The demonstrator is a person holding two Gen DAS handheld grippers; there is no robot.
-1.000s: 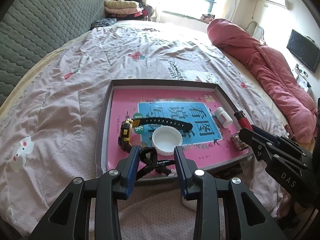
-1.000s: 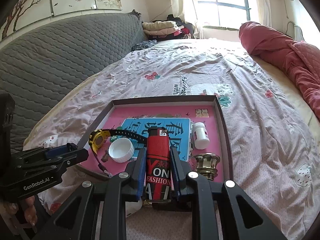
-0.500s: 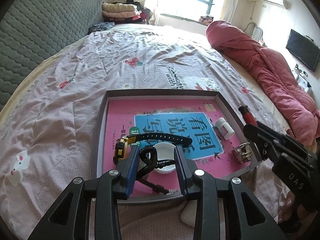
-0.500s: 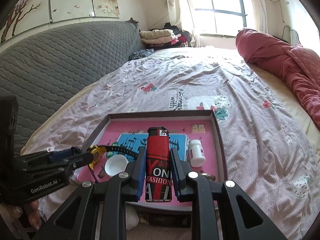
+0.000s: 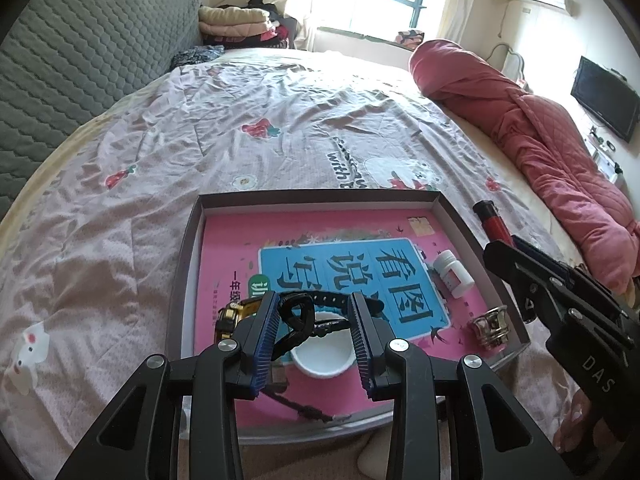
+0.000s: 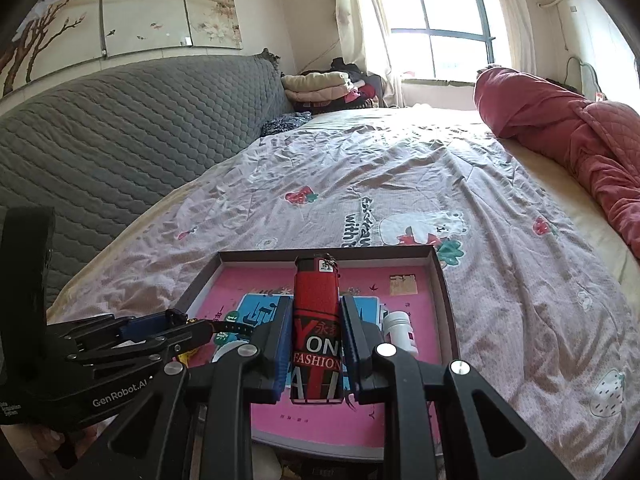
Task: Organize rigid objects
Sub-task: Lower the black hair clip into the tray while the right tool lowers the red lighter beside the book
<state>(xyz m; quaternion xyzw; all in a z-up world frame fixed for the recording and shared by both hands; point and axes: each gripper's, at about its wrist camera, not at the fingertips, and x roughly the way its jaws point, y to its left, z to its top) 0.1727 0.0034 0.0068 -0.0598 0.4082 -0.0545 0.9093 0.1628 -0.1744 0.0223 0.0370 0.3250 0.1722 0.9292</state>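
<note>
A dark shallow tray lined with a pink and blue book cover lies on the bed. In it are a yellow-and-black watch, a white cap, a small white bottle and a brass knob. My left gripper hangs over the watch and cap, shut on a black looped cord. The right gripper is shut on a red lighter, which stands up past the fingertips. From the left wrist view that lighter is by the tray's right rim.
A thin dark stick lies at the tray's near edge. The pink flowered bedsheet spreads all around. A rolled red quilt lies along the right side, a grey padded headboard on the left. Folded clothes sit by the window.
My left gripper carried the black loop forward from the tray's near edge to above the cap and watch. The right gripper with the lighter shifted from over the knob to the tray's right rim.
</note>
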